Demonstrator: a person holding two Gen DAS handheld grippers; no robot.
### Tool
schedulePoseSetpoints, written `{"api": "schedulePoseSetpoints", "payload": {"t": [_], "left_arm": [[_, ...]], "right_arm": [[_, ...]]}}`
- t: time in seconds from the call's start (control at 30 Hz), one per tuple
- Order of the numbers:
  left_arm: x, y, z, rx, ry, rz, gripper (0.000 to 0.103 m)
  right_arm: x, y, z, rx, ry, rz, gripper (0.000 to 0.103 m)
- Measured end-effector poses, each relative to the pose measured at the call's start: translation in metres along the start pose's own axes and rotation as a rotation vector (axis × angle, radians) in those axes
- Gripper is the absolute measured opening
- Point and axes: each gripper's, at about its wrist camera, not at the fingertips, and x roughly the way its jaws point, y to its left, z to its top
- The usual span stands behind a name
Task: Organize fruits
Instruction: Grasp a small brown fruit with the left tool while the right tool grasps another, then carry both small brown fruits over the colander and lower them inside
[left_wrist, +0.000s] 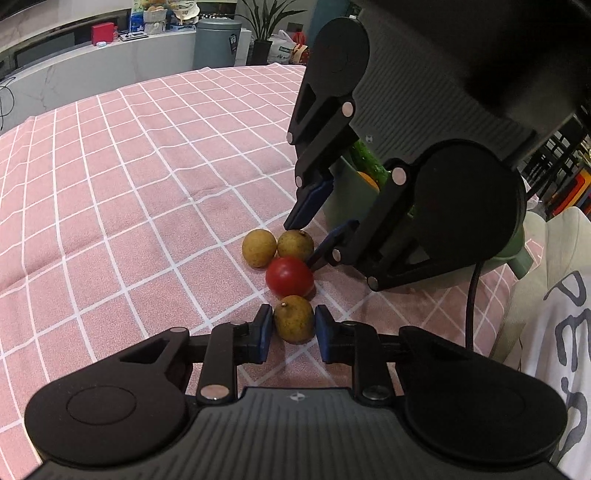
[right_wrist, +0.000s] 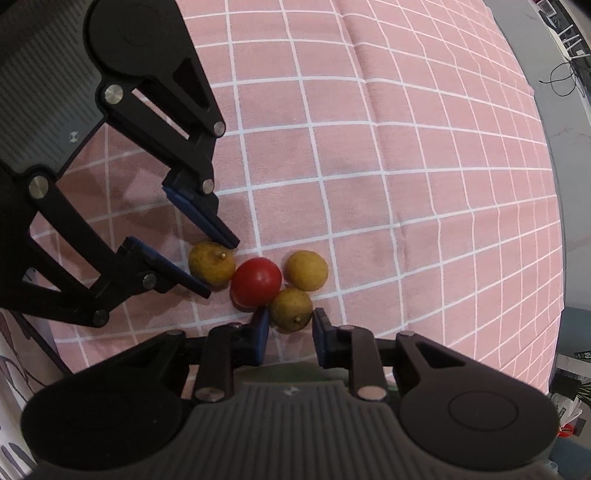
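Note:
Three yellow-brown longans and a red cherry tomato (left_wrist: 290, 276) lie clustered on the pink checked tablecloth (left_wrist: 129, 184). My left gripper (left_wrist: 293, 319) is open, its blue pads either side of the nearest longan (left_wrist: 294, 319) with small gaps. My right gripper (right_wrist: 290, 321) is open around another longan (right_wrist: 290, 308), the tomato (right_wrist: 256, 281) touching its left pad. The right gripper (left_wrist: 303, 242) also shows in the left wrist view above that longan (left_wrist: 295, 243). The third longan (left_wrist: 259, 247) lies beside it, free. The left gripper (right_wrist: 221, 267) straddles its longan (right_wrist: 211, 266) in the right wrist view.
A green bowl (left_wrist: 347, 199) holding green and orange produce stands behind the right gripper. A person in a white shirt (left_wrist: 565, 332) is at the right table edge. A counter with boxes, a grey bin (left_wrist: 217, 42) and a plant stand beyond the table.

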Motion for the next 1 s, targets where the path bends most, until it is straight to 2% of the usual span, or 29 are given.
{"api": "schedulePoseSetpoints", "payload": {"t": [0.33,0.57,0.8,1.0], "left_arm": [[-0.013,-0.001,0.000,-0.045,-0.045,0.024,0.027],[-0.038,-0.004,-0.002,-0.106,-0.127,0.035,0.027],[-0.064,-0.011,0.012,-0.145,-0.211,-0.016,0.027],[-0.057,-0.047,0.032,-0.061,-0.233,-0.032,0.027]], "right_arm": [[-0.016,0.015,-0.013,0.013,-0.038,-0.042,0.020],[-0.060,0.022,-0.027,0.055,-0.127,-0.086,0.020],[-0.102,0.029,-0.054,0.106,-0.182,-0.098,0.020],[-0.123,0.033,-0.097,0.164,-0.177,-0.121,0.020]]}}
